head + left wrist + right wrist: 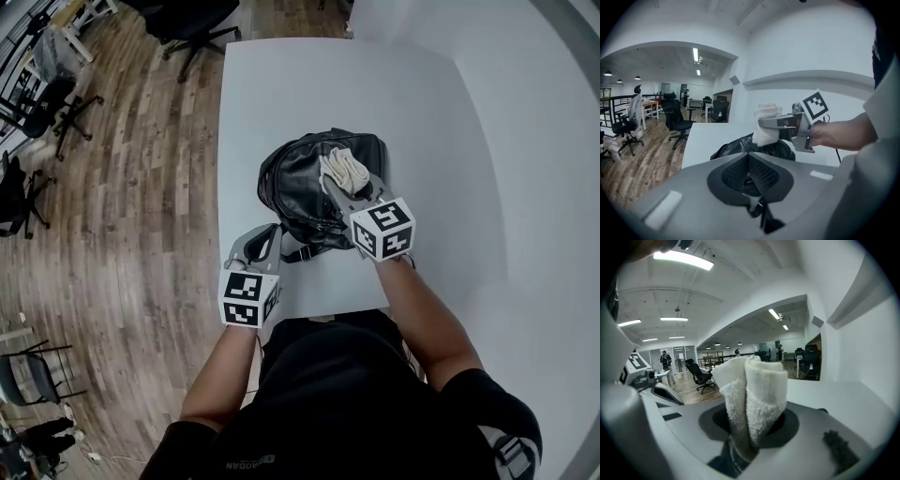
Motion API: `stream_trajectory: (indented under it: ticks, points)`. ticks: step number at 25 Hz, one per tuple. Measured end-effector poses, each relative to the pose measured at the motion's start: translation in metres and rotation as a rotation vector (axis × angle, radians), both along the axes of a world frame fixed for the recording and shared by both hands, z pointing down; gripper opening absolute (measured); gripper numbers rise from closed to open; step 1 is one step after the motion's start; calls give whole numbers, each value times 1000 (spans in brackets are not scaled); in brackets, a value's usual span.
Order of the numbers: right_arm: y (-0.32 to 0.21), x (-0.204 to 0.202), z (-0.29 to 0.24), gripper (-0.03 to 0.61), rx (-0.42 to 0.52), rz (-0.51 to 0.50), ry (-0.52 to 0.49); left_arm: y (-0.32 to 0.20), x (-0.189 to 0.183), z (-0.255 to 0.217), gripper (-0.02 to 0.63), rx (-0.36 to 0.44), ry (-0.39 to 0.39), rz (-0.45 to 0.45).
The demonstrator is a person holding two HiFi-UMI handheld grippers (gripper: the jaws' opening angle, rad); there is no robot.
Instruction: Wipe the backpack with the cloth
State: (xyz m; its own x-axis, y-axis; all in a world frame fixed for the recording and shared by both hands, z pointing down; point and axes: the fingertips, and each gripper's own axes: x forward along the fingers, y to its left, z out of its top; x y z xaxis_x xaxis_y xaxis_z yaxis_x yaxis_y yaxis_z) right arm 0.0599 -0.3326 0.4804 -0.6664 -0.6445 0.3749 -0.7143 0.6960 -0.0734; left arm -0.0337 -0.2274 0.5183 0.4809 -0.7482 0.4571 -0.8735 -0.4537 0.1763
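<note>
Head view down onto a white tabletop [328,84], with a black backpack [305,183] lying flat toward the near edge, roughly midway between left and right. On the right part of the backpack, a rolled white cloth [344,171], clamped at the tip of the right hand-held gripper [342,187], which reaches in from the near right.

In the right gripper view, jaws closed tight on the cloth, with a folded terry roll standing up from between them and filling the middle of the picture. In the left gripper view, the cloth seen from the side, its lower end down against the top of the backpack, touching as far as can be told.

Left hand-held gripper [270,234] at the near-left corner of the backpack, close to the near-left corner of the tabletop. In its own view, jaws drawn together on a thin black strap [758,208] of the backpack, the strap end hanging just below the meeting line. In the head view, more black strap trailing off the near side of the backpack, between the two hand-held grippers.

Marker cubes [382,228] at the near end of each hand-held gripper, with bare forearms [427,314] behind them.

Left of the tabletop, a wood-plank floor [122,187] with black office chairs [192,23] toward the far left. To the right, a plain white wall [544,141].
</note>
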Motion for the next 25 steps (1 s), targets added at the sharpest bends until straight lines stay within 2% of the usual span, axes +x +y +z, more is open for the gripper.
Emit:
stream_trajectory:
  ticks: [6,11,17,25]
  points:
    - [-47,-36,25,110,-36,-46,-58,1,-18,14,6,-29,-24,-82]
    - [-72,-63,44,110,-65,-63,-56,-2,-29,14,6,-41,-30,-125]
    - [-84,-89,61,110,-78,-102,-41,-9,-35,17,6,-56,-33,-145]
    - [-87,-103,79,110,-75,-135,-2,-16,-37,28,6,-72,-28,-150]
